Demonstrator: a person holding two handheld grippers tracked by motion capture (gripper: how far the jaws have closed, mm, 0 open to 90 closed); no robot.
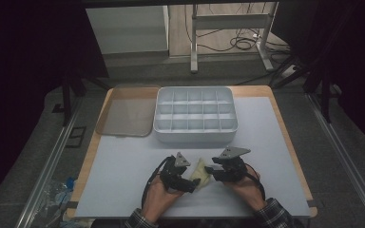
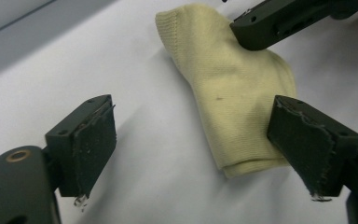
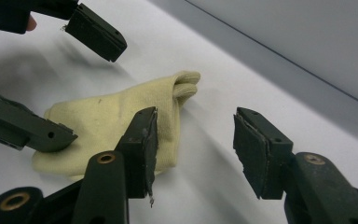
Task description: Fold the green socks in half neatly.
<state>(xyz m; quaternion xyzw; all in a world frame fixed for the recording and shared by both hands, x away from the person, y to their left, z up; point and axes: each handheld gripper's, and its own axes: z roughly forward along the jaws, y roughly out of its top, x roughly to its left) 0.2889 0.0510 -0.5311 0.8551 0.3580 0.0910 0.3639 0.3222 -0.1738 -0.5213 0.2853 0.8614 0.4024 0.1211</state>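
Observation:
A pale yellow sock lies flat on the white mat, near the front edge, between my two grippers. My left gripper comes at it from the left with its jaws wide open. In the left gripper view the sock lies between the jaws, by the right one, and no pad presses on it. My right gripper stands open at the sock's right. In the right gripper view its left jaw hangs over the sock, and the gap of that gripper holds only bare mat.
A white box divided into several compartments stands at the back of the mat. Its translucent lid lies flat to its left. The white mat covers most of the wooden table.

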